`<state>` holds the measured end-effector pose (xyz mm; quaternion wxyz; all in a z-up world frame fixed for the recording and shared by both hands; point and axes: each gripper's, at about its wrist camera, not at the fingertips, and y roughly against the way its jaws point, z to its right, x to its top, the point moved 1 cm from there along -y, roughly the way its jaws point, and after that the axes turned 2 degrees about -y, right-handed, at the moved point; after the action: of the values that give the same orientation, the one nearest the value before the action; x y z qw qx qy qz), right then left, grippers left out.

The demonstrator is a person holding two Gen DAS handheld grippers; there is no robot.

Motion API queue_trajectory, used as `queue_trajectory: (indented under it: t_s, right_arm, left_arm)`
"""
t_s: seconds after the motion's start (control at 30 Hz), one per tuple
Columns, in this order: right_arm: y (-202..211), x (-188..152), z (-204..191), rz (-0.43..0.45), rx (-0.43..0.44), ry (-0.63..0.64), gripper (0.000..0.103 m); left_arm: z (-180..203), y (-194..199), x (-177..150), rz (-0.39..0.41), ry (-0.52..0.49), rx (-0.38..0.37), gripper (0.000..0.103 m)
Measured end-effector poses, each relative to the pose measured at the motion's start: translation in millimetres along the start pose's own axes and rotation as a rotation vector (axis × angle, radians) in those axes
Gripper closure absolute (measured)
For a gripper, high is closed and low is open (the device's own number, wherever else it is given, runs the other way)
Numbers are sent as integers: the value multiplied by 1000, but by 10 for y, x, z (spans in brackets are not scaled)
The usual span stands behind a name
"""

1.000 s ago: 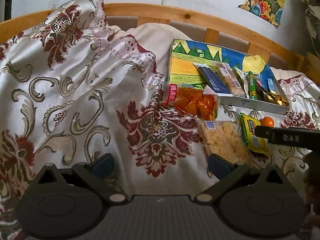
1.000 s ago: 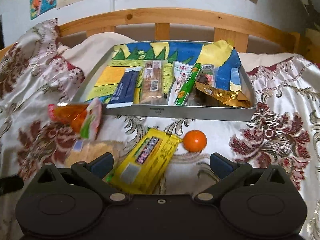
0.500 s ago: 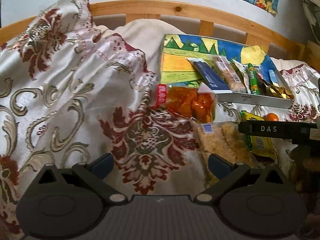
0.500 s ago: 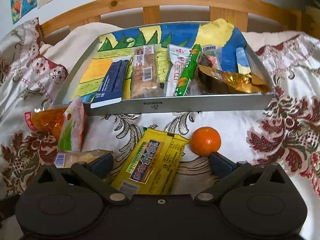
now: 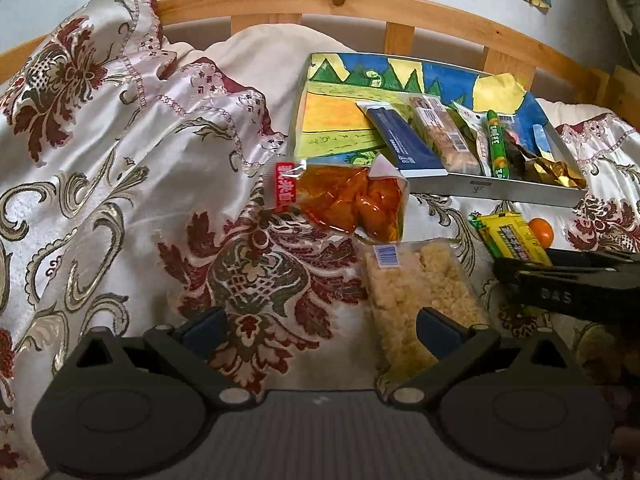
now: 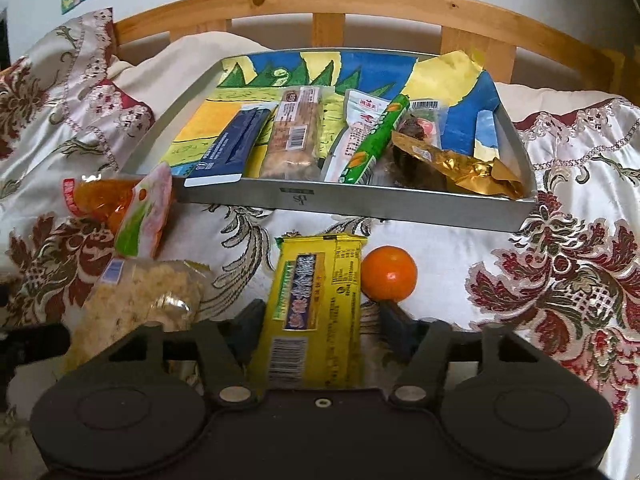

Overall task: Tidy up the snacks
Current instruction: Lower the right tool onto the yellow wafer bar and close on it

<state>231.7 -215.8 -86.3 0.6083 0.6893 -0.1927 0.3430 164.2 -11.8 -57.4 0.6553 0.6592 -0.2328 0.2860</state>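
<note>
A yellow snack packet (image 6: 316,312) lies on the bedspread between the fingers of my right gripper (image 6: 320,324). Its jaws are closing; the left pad is at the packet's edge and a narrow gap shows at the right pad. A small orange (image 6: 388,274) sits just right of the packet. Beyond them a metal tray (image 6: 360,208) holds several wrapped snacks. My left gripper (image 5: 320,328) hangs open over the bedspread, its right finger beside a clear packet of rice crisps (image 5: 416,292). An orange-filled bag (image 5: 348,200) leans at the tray's near left corner.
A wooden headboard (image 6: 328,4) and a pillow (image 5: 272,52) stand behind the tray. Rumpled patterned bedspread (image 5: 120,160) fills the left side. In the left wrist view a finger (image 5: 560,296) of the right gripper reaches in from the right over the yellow packet (image 5: 514,238).
My right gripper has sunk onto the yellow packet and its jaws have narrowed around it. The left gripper has drifted right, closer to the rice crisps.
</note>
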Motion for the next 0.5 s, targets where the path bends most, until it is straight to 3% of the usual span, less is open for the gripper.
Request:
queue_trajectory:
  t_s: [0.1,0.5]
  right_arm:
    - [75,-35,59,5,24,21,53]
    - [478,-325,213,63,110,152,53]
  left_arm:
    - [54,-39,24,-8,-8,4,0]
    - [368,-242,107,-35,-19,-36,0]
